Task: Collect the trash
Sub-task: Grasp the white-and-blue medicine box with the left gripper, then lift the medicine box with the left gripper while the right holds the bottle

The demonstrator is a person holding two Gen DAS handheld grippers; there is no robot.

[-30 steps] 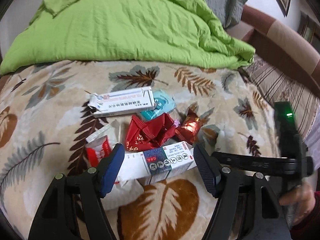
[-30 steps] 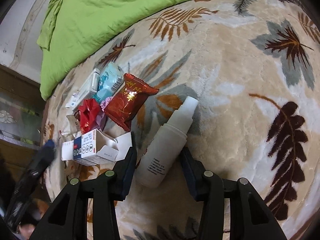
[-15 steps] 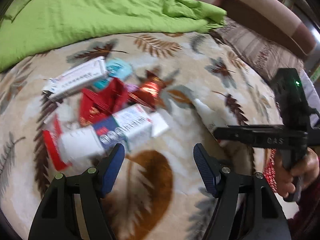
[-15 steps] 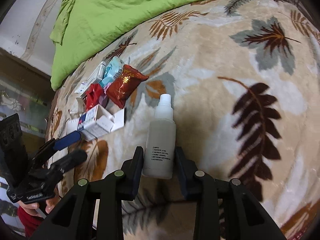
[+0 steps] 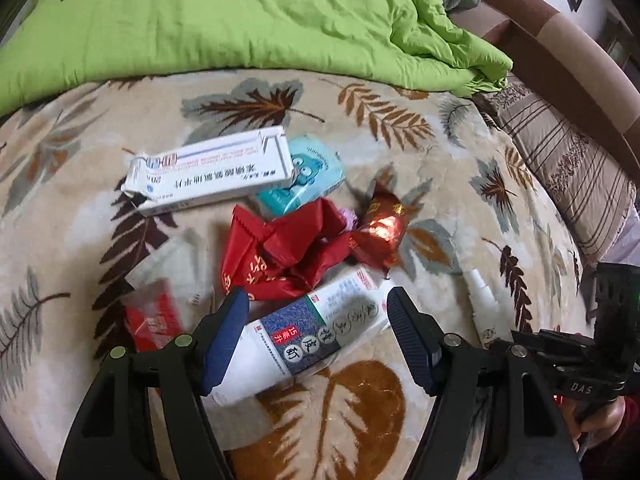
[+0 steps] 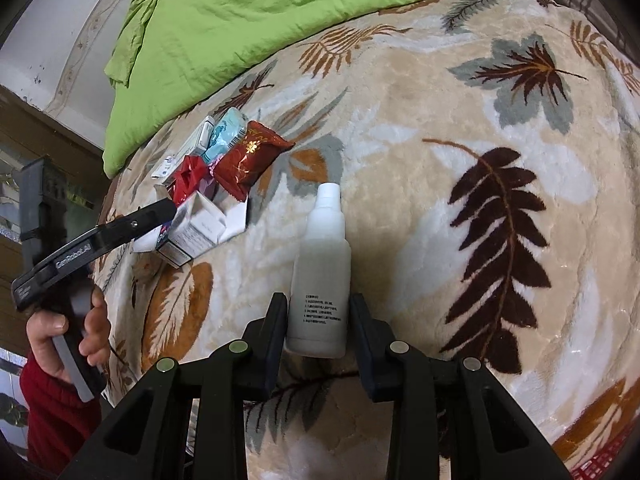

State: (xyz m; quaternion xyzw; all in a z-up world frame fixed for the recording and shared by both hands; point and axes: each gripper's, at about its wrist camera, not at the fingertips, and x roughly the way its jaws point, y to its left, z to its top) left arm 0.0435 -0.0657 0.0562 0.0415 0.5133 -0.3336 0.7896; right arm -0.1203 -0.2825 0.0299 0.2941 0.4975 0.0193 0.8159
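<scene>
- Trash is lying in a loose pile on a leaf-patterned blanket covering the bed, with a green quilt bunched along the far side at 12 o'clock.
- Left gripper is standing open, its pads on either side of a white and blue carton; the left pad is overlapping the carton's edge, the right pad is clear of it, so nothing is being squeezed.
- Crumpled red wrapper is sitting just past the carton at 12 o'clock, touching it.
- Shiny dark red packet is lying at 1 o'clock of the carton, beside the red wrapper.
- Long white box is resting further out at 11 o'clock, with a teal pouch tucked against its right end.
- Red and clear packet is lying at 9 o'clock, just beside the left pad.
- Right gripper is gripping a white bottle by its lower half, both pads pressing its sides, the cap pointing toward 12 o'clock.
- Bottle is lying apart from the pile, at 3 o'clock of it in the left wrist view.
- A hand in a red sleeve is holding the left gripper's handle.
</scene>
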